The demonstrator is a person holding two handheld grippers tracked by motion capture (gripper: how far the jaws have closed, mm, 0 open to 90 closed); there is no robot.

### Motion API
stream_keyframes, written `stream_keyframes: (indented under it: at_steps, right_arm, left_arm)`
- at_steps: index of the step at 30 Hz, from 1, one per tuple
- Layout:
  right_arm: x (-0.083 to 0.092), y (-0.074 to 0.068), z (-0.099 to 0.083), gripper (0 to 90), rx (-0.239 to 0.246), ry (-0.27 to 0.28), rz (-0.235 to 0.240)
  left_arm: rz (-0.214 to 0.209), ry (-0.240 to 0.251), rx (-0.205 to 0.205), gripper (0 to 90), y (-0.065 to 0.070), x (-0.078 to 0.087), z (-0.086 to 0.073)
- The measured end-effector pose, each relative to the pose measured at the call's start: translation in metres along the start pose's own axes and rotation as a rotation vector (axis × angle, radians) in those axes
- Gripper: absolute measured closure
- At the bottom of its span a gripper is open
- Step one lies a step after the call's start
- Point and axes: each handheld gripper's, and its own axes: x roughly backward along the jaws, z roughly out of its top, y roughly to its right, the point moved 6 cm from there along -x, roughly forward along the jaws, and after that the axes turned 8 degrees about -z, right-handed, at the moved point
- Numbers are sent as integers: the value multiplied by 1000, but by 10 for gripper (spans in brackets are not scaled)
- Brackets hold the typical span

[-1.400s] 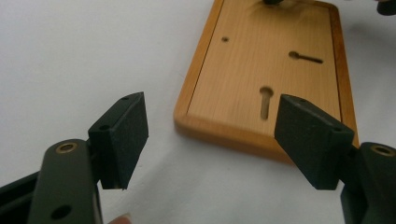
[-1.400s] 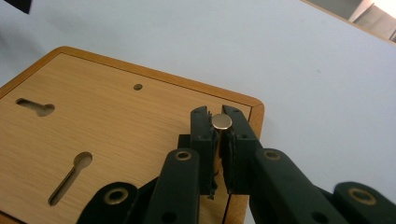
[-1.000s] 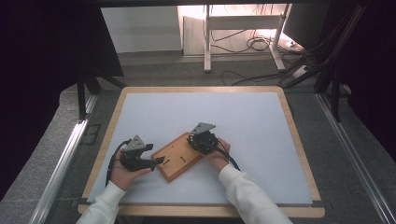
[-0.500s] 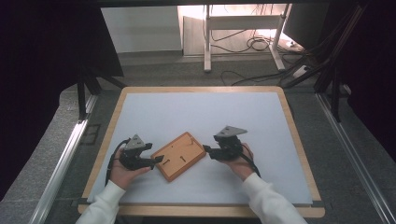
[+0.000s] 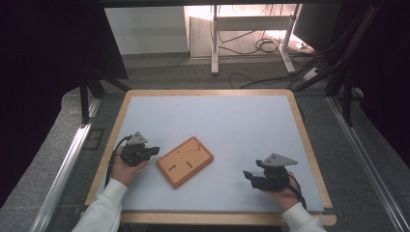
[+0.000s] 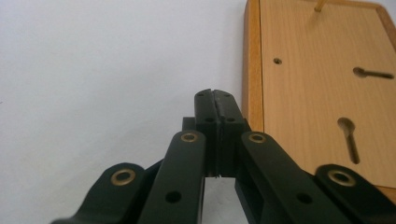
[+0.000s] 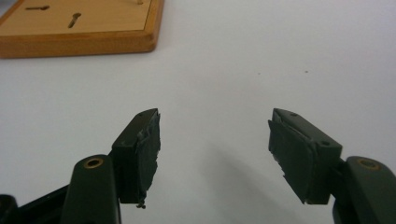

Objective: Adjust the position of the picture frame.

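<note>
The wooden board [image 5: 184, 161] lies flat on the white desk [image 5: 232, 121], left of the middle, turned at an angle, with keyhole slots cut in its face and a small peg [image 5: 197, 142] standing near its far corner. Neither of your grippers has hold of it.

Your left gripper [image 5: 153, 151] rests just beside the board's left edge, apart from it. Its jaws have just been closing and now sit pressed together with nothing between them, as the left gripper view shows. Your right gripper [image 5: 247, 175] is well apart from the board, near the desk's right front corner. Its jaws have just been opening and stand spread, empty, over bare white surface.

This looks like a release: the board is set down and your hands are clear of it. If you mean to handle it again, open the left gripper first, then bring the right one back across the desk to the board's near rim.

Nothing lies in the way on the desk. Beyond its far edge you have a stand [image 5: 251, 38] and loose cables [image 5: 263, 46] on the floor.
</note>
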Motion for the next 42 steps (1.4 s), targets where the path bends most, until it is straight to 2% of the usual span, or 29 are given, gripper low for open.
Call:
stream_keyframes:
  at_steps: [5,9,14,19,25,30,38,42]
  right_arm:
    - [-1,0,2,328,-1,4,1]
    - [-1,-2,2,327,9,3,-3]
    - [0,0,2,326,4,6,-9]
    - [-1,1,2,325,5,6,-14]
    - [-1,2,1,325,0,0,-21]
    - [-1,2,0,325,2,-5,-23]
    - [-1,2,0,325,2,-4,-23]
    - [-1,2,0,324,4,-5,-22]
  left_arm:
    - [-15,-40,-20,900,0,-7,-3]
    - [-34,-48,-18,900,0,-8,-5]
    - [-57,-71,-38,900,5,-9,-9]
    - [-45,-77,-56,900,7,-8,-10]
    - [-63,-76,-54,900,10,-5,-13]
    - [-89,-85,-75,900,22,-5,-15]
    - [-135,-98,-126,900,49,-4,-13]
    - [-150,-103,-131,900,55,-4,-15]
